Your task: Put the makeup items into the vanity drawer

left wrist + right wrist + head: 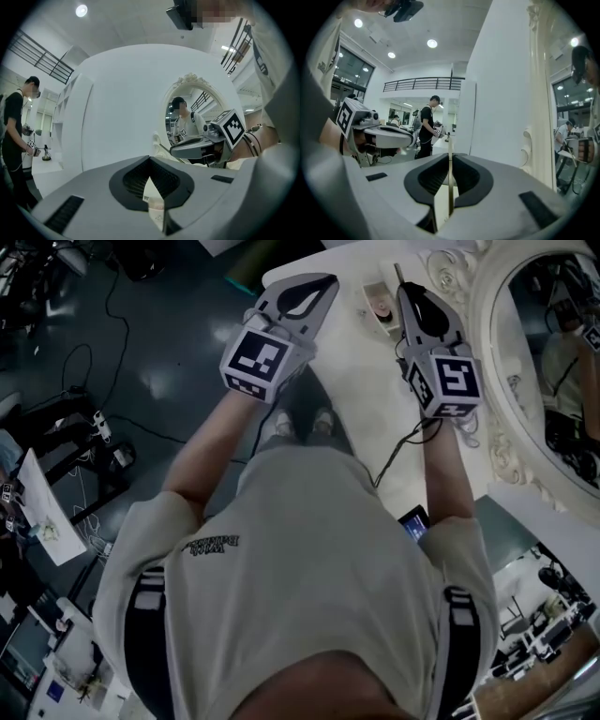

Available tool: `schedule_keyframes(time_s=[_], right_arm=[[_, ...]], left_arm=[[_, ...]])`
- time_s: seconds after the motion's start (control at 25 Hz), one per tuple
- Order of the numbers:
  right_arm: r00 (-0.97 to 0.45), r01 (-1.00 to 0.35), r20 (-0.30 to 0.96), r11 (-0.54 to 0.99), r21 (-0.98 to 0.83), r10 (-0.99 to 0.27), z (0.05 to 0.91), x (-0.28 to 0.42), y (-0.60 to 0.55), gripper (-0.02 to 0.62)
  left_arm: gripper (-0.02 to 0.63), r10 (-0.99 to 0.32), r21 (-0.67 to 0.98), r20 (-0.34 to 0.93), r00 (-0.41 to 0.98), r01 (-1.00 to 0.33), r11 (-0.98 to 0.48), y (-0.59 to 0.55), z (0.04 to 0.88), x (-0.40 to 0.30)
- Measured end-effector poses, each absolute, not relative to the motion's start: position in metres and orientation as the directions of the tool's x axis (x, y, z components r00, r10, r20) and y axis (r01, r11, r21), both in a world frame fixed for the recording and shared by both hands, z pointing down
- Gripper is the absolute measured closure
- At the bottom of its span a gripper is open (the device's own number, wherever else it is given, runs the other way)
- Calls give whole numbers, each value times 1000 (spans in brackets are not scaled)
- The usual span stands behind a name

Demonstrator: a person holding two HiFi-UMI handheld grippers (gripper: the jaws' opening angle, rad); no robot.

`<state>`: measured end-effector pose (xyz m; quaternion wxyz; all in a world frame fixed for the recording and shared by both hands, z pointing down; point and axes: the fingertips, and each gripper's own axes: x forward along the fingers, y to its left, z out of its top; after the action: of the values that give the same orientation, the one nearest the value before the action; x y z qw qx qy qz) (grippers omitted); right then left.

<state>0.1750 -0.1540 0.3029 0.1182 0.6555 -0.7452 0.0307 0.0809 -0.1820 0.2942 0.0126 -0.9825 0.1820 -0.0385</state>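
Note:
In the head view both grippers reach out over the white vanity top (361, 381). My left gripper (322, 282) is shut on a small white packet with pinkish print (154, 204), pinched between its dark pads. My right gripper (405, 289) is shut on a thin flat cream item (442, 201) that I see edge-on; its narrow end pokes out past the jaws (398, 273). Between the two grippers a small white holder with something pinkish in it (379, 304) lies on the vanity top. No drawer shows in any view.
An oval mirror in an ornate white frame (497, 390) stands at the right of the vanity. A dark screen (413, 519) lies near the vanity's near edge. Cables and stands (94, 427) crowd the floor at left. A person (16, 126) stands in the background.

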Motion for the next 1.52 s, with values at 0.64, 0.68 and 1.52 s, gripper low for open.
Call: schedule_keyframes(time_s=[0.64,0.68,1.52], right_arm=[[-63,-978,522,158,138,-850,486,215,-229,563],[-62,-979,534,156,133,-843,496,217,-231,563],[-69,-994,657,105,16,-751,596,234,-235,537]], left_arm=[[594,-223,148,354,908,-289,-946,-232,478,153],[594,-217,150,366,905,-287,-946,-234,489,155],[594,-169,190,507,845,-301,-935,-239,586,167]])
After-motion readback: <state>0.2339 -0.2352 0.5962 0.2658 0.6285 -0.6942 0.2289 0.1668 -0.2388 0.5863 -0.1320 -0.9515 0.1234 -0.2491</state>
